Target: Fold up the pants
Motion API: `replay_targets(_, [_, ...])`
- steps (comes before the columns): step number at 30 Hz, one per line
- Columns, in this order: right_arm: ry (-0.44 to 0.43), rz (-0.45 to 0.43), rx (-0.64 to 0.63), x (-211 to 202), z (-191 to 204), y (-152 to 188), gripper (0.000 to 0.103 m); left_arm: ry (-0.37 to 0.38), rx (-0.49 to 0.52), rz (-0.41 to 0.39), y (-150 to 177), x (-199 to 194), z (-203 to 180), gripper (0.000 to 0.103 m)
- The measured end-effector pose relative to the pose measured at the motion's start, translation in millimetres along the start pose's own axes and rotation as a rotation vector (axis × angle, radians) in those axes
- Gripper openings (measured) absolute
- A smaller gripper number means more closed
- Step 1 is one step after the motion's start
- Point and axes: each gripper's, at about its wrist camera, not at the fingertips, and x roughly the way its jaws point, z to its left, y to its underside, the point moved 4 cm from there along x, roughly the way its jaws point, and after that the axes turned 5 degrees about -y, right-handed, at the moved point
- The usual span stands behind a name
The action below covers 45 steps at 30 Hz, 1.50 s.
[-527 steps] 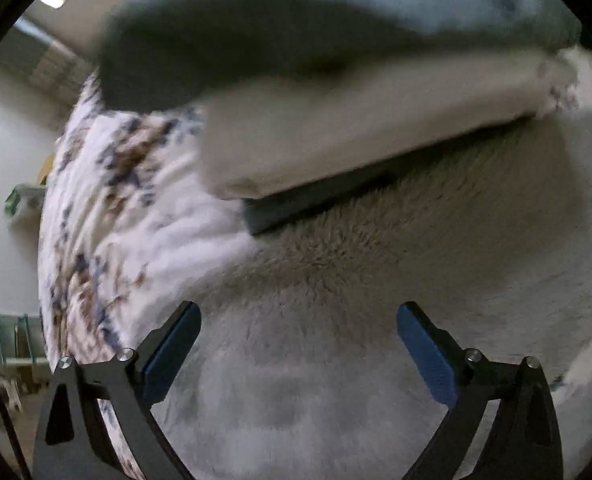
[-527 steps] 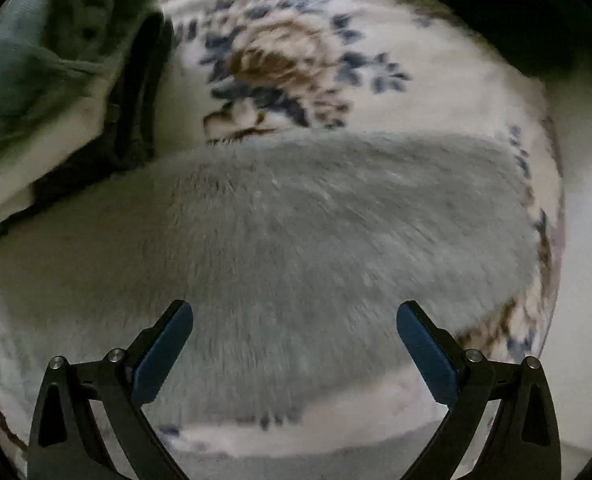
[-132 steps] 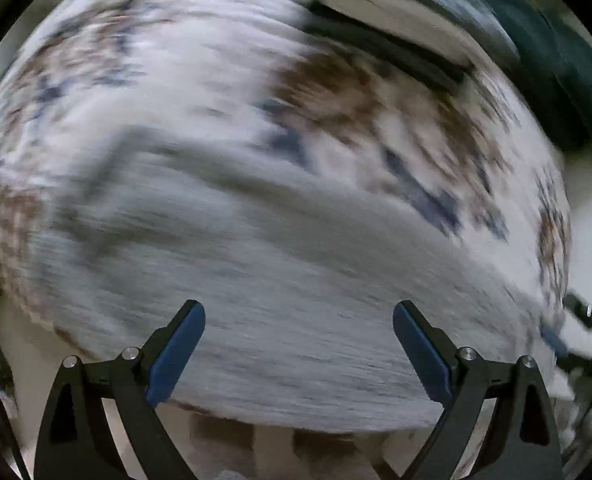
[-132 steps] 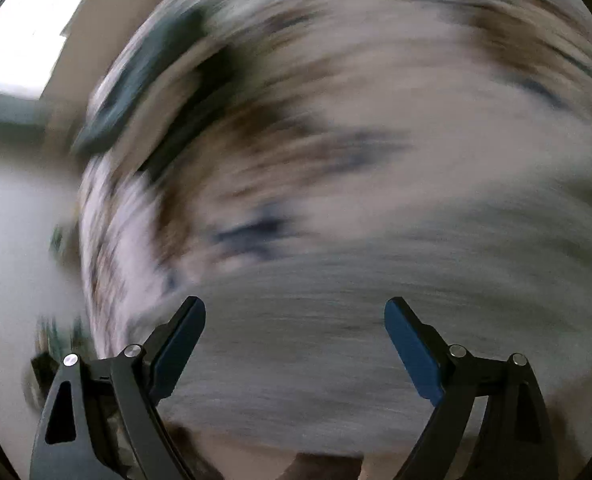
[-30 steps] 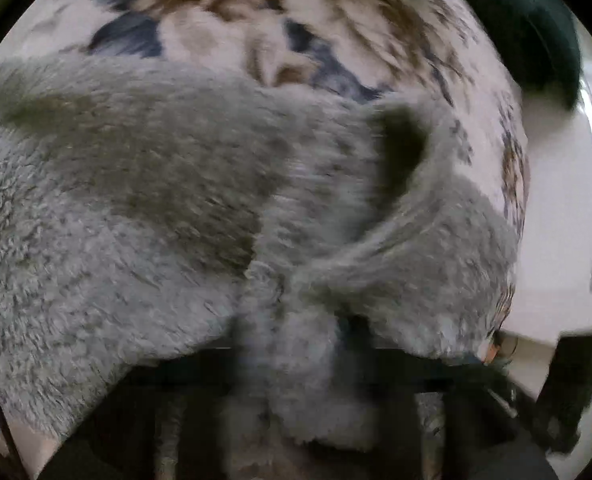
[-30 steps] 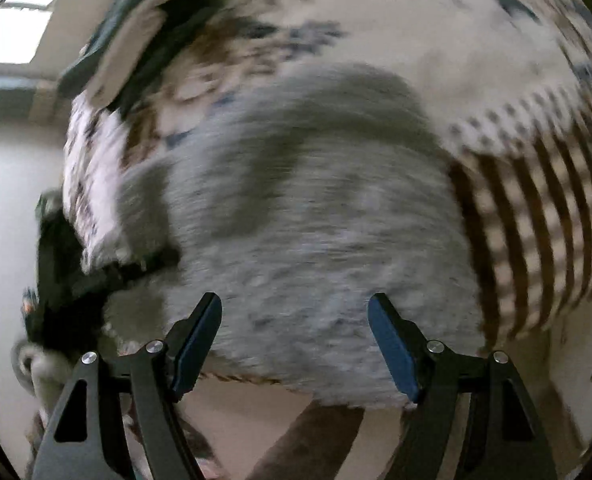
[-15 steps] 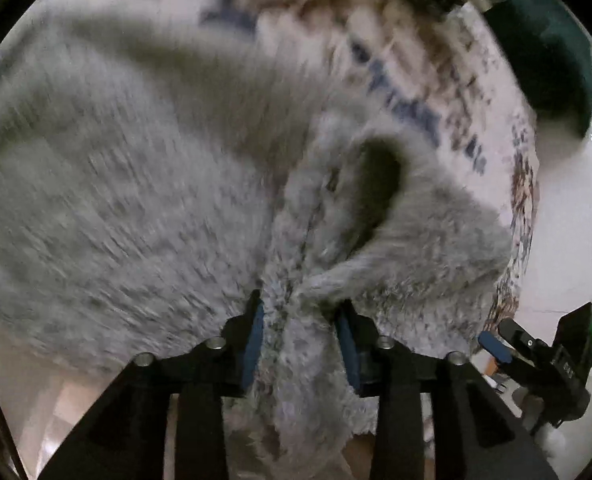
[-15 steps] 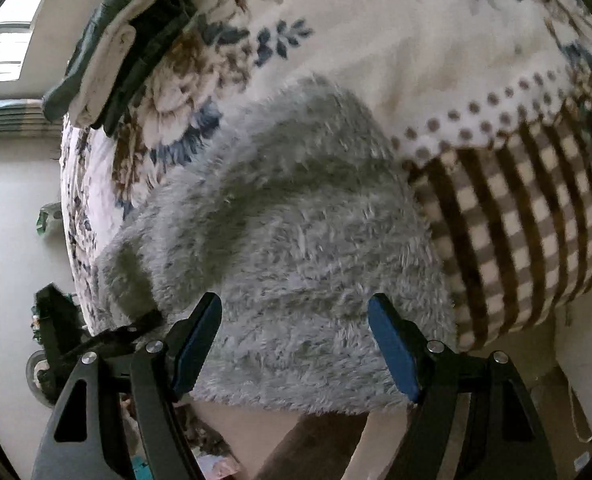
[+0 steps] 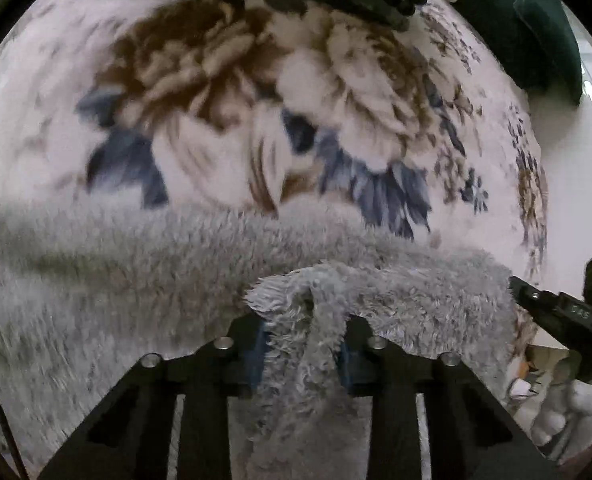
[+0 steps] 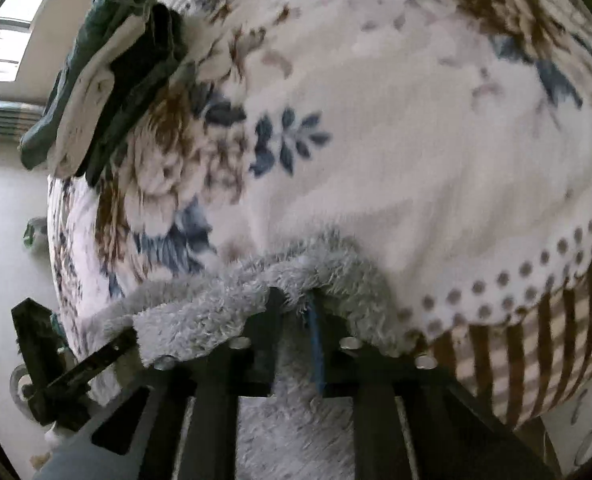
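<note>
Pants: I see the fuzzy grey pants point(image 9: 144, 280) lying on the bed near its front edge, spread across the lower part of my left wrist view; an edge of them is bunched up and lifted where both claws have hold. In the right wrist view the same pants point(image 10: 200, 320) show as a rumpled grey ridge running left from my claw.
Left claw: my left claw point(image 9: 301, 344) has a thick fold of the grey pile between its blue pads; the jaws are closing on it and the pads press into the fabric on both sides.
Right claw: my right claw point(image 10: 296, 320) is clamped tight on a thin edge of the pants, the jaws nearly together with only fabric between them.
Each claw in the other's view: the right claw shows at the right edge of my left view, at the far end of the pants; the left claw shows low at the left in my right view.
Bed cover: a white floral blanket point(image 9: 256, 112) with brown and blue flowers lies under the pants; in my right view its border turns to dots and brown stripes point(image 10: 515, 320).
Beyond: a stack of folded clothes point(image 10: 96, 92), green, cream and black, sits at the far left of the bed.
Sharpness: parts of both views are smeared.
</note>
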Motion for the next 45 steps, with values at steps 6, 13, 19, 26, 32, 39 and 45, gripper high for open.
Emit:
replay_targets(6, [0.041, -0.025, -0.019, -1, -2, -7, 0.002, -0.018, -0.052, -0.006, -21, 11, 13, 0.022])
replay_targets(13, [0.039, 0.031, -0.032, -12, 3, 5, 0.044, 0.023, -0.121, -0.100, 7, -45, 23, 0.047])
replay_targets(19, [0.088, 0.014, -0.155, -29, 40, 42, 0.076, 0.009, -0.388, -0.305, 79, -114, 103, 0.099])
replay_targets(26, [0.098, 0.101, -0.256, 5, 88, 89, 0.076, 0.174, -1.020, -0.419, 171, -93, 252, 0.098])
replay_targets(32, [0.135, 0.199, -0.310, 57, 109, 109, 0.076, 0.287, -1.162, -0.485, 162, -55, 301, 0.097])
replay_targets(39, [0.208, 0.229, -0.335, 96, 117, 113, 0.077, 0.259, -1.099, -0.507, 142, -47, 313, 0.094])
replay_targets(45, [0.222, 0.225, -0.324, 98, 114, 115, 0.077, 0.114, -1.001, -0.583, 152, -74, 298, 0.031])
